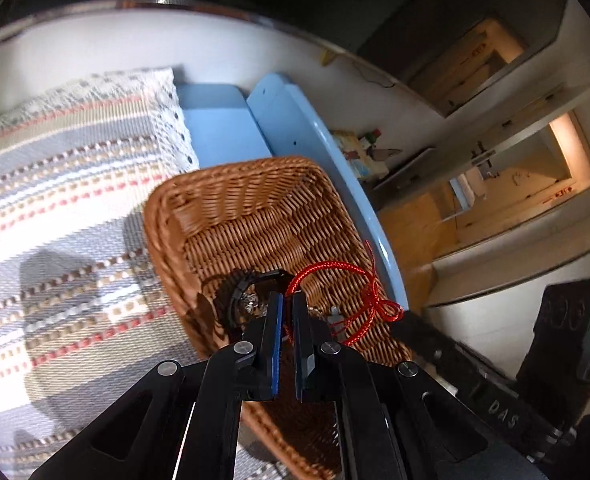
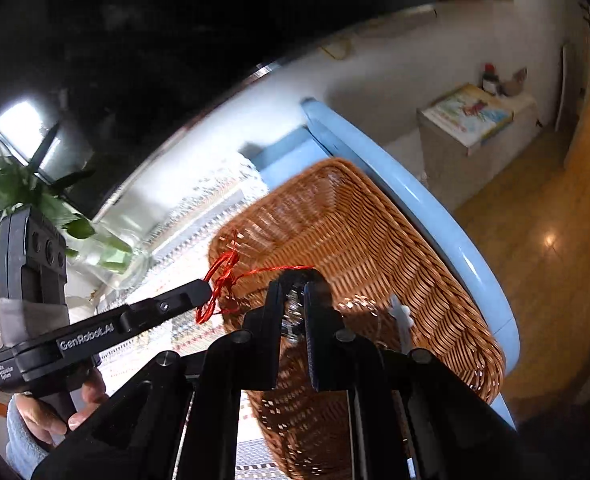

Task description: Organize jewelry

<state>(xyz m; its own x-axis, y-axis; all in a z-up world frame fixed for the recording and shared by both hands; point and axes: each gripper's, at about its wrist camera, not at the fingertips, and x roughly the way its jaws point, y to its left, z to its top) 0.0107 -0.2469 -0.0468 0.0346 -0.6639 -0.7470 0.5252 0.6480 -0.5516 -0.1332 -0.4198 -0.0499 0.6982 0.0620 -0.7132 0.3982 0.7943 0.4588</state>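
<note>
A brown wicker basket [image 1: 255, 216] stands on a striped cloth; it also shows in the right wrist view [image 2: 367, 240]. My left gripper [image 1: 287, 300] is shut on a red cord bracelet [image 1: 359, 300] and holds it over the basket's near end. The red cord [image 2: 223, 276] hangs from the left gripper's tip in the right wrist view. My right gripper [image 2: 293, 292] is shut on a small sparkling jewelry piece [image 2: 293, 312] above the basket. The same piece [image 1: 251, 302] shows in a black jaw in the left wrist view. A white clip-like piece [image 2: 401, 314] lies in the basket.
The striped woven cloth [image 1: 63, 208] covers a blue table [image 1: 295, 120] whose rim runs right beside the basket. A glass vase with green leaves [image 2: 107, 248] stands beyond the left gripper. A low cabinet with a book [image 2: 471, 120] and wooden floor lie past the table edge.
</note>
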